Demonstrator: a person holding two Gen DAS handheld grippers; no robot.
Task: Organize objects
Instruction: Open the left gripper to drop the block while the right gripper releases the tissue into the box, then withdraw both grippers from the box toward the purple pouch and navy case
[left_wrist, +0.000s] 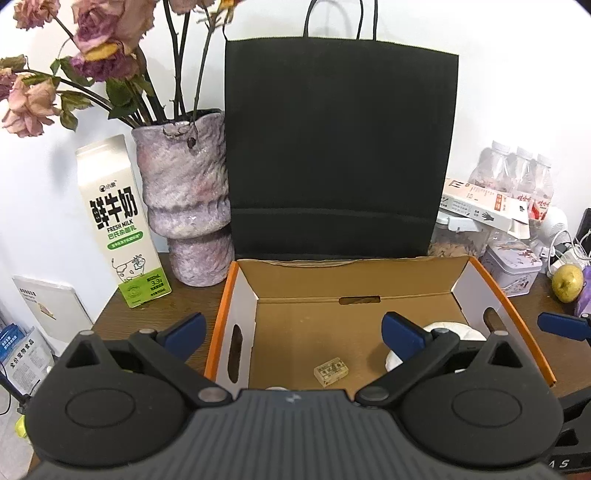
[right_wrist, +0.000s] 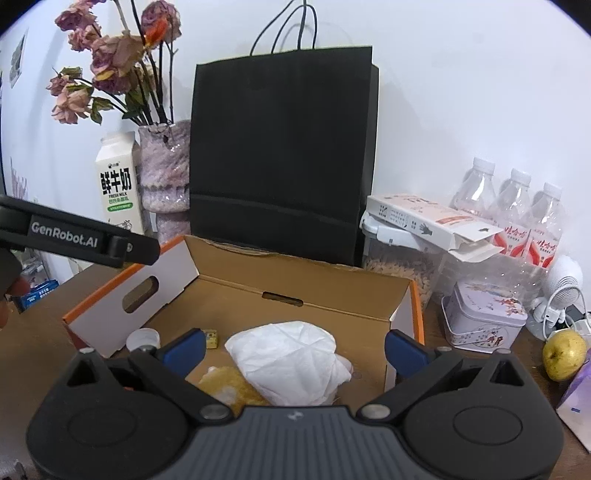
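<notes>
- The open cardboard box (right_wrist: 303, 291) is sitting on the table (left_wrist: 155, 314), holding a crumpled white tissue (right_wrist: 291, 362), a small yellow cube (left_wrist: 331, 371), a white bottle cap (right_wrist: 142, 339) and something yellow and fluffy (right_wrist: 229, 386).
- The left gripper (left_wrist: 293, 332) and right gripper (right_wrist: 295, 347) are both gaping wide over the box, holding nothing.
- A black paper bag (left_wrist: 340, 155) is standing just behind the box, with a milk carton (left_wrist: 122, 221) and a vase (left_wrist: 188, 199) at its left.

Plain white wall (right_wrist: 461, 92) at far side, evenly lit. Dark brown wooden tabletop (left_wrist: 110, 314) stands against it. Pale tiled floor (left_wrist: 7, 400) visible near left.
</notes>
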